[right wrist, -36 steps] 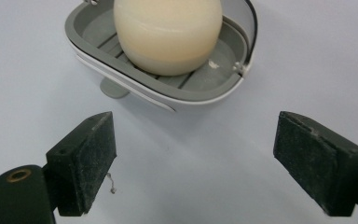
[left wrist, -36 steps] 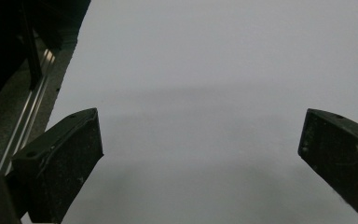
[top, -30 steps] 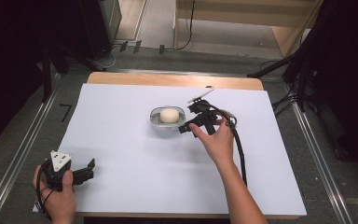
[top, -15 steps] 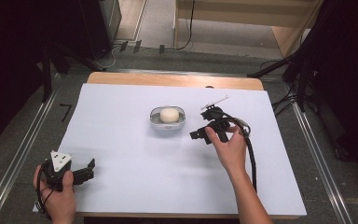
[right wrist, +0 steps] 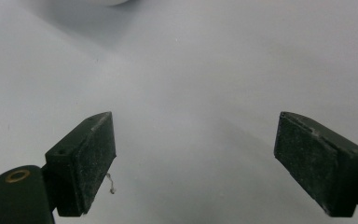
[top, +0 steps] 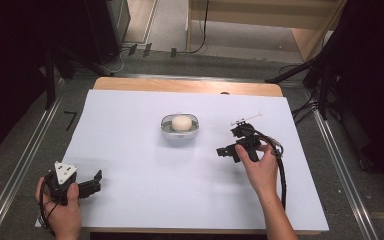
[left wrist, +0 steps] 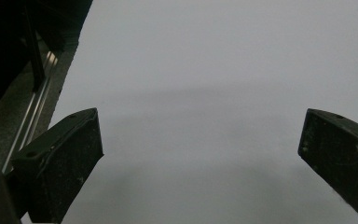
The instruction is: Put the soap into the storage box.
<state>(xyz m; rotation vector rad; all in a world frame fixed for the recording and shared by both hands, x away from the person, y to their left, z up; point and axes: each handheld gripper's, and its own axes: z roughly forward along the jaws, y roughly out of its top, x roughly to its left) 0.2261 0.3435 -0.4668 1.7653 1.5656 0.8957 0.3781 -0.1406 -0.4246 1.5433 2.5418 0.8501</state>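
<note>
Since a second ago the right tool (top: pixel 228 150) has drawn back from the small clear glass bowl (top: pixel 180 128), which now sits apart from it, ahead and to its left on the white surface (top: pixel 130 125). One bowl, holding one pale round ball (top: pixel 181 122). Right tool jaws stand wide, empty. Left tool (top: pixel 94 181), well apart at the near corner, also spread wide and empty

Both grippers are black. The left gripper (top: pixel 92 182) carries a pale grey three-cornered plate (top: pixel 65 171) with dark screw dots on top. The right gripper (top: pixel 228 148) trails a thick black cable (top: pixel 282 175) and has a thin white rod (top: pixel 247 118) behind it. Its pads (right wrist: pixel 91 161) are dusty black blocks; a brass ring (right wrist: pixel 17 176) sits beside the left one. Both forearms are bare, without sleeves.
</note>
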